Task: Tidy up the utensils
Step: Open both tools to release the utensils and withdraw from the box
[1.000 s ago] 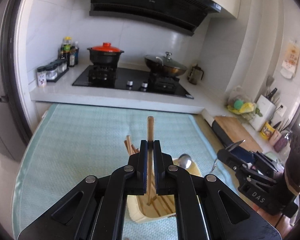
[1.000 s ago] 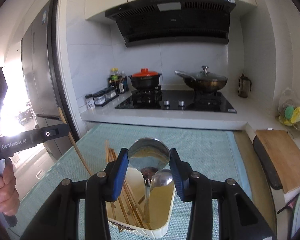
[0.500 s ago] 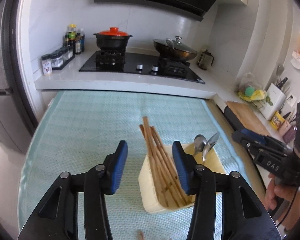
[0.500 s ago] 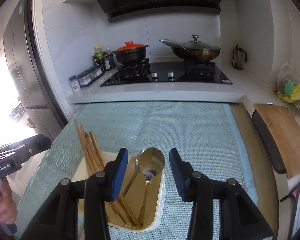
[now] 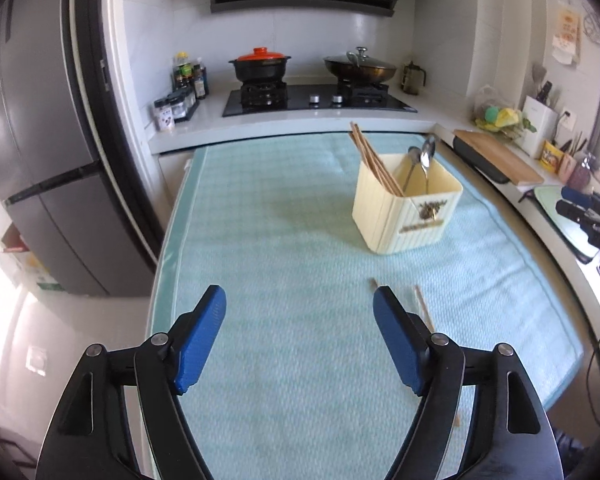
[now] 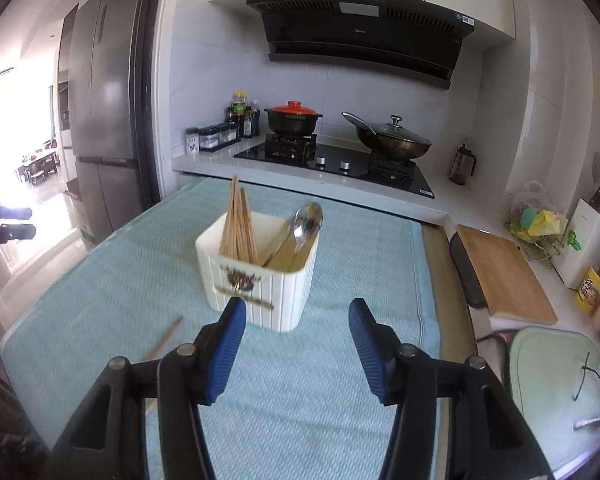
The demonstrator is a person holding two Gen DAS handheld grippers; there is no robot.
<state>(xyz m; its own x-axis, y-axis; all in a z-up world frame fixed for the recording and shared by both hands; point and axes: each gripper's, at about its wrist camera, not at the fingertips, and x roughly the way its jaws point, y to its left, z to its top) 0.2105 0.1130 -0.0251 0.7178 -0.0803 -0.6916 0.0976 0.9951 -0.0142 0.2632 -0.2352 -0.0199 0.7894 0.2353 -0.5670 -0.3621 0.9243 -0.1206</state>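
Cream holder is standing upright on the teal mat covering the desk, toward its far right part in the left view. Chopsticks are leaning bundled in its left compartment, two spoons resting bowl-up in the right one, so the kinds are staying sorted and easy to pull out by the tops. Two loose chopsticks are lying flat on the mat, nearer than the holder, just beside the left tool's right finger, probably next to go in. Left tool is hovering over bare mat, jaws having just been opening, wide apart, nothing between them. Right tool is hanging short of the holder, jaws also having just been opening, parted and empty. Both are looking freed up for another pick. Stove with pots is sitting well behind.
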